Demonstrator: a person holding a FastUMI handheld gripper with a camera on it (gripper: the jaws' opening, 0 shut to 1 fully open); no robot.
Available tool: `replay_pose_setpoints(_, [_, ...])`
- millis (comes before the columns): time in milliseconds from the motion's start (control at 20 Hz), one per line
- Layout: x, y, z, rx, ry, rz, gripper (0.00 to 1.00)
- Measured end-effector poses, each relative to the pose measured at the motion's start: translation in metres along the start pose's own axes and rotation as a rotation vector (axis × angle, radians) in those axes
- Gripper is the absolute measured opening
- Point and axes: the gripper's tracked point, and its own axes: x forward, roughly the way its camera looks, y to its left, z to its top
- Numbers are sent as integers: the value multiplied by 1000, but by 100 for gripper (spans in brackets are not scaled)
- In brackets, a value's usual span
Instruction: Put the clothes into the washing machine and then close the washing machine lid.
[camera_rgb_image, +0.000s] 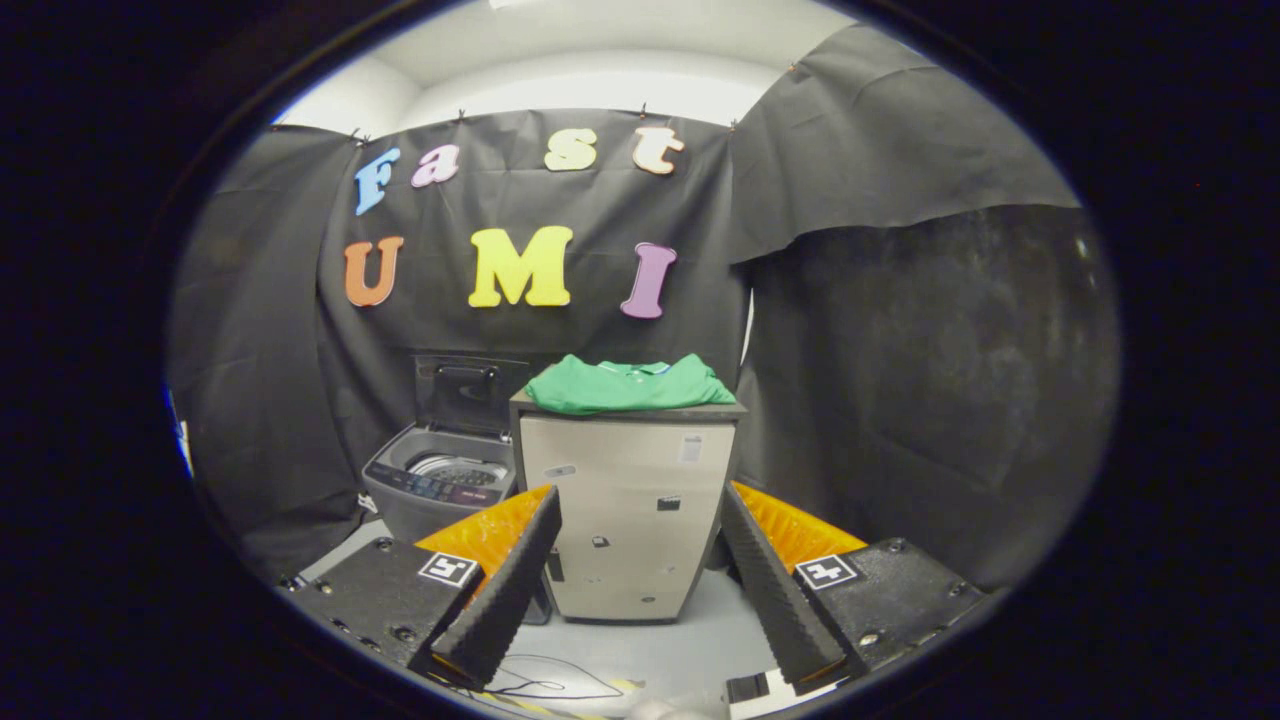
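bright green shirt (627, 384) upper middle, pale beige cabinet (625, 510) with dark top, grey washing machine (440, 480) with black lid (468, 396) left of centre, light grey floor (640, 650)

Bright light spills in from twelve o'clock above the dark booth. Fisheye bending curves everything toward the rim, and the centre stays sharp while the outer areas go dim.

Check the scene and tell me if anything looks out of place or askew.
Nothing stands out. The green shirt lies folded on the cabinet, the washer beside it has its lid raised, and the gripper is open, holding nothing, well short of both. Some cables lie loose on the floor below the fingers.
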Motion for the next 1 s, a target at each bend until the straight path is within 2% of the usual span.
replay_pose_setpoints(550, [8,8,11,32,3,-40,100])
replay_pose_setpoints(800, [32,6,51,40,-18,-37,100])
replay_pose_setpoints(1000, [69,1,96,28,-43,-26,100])
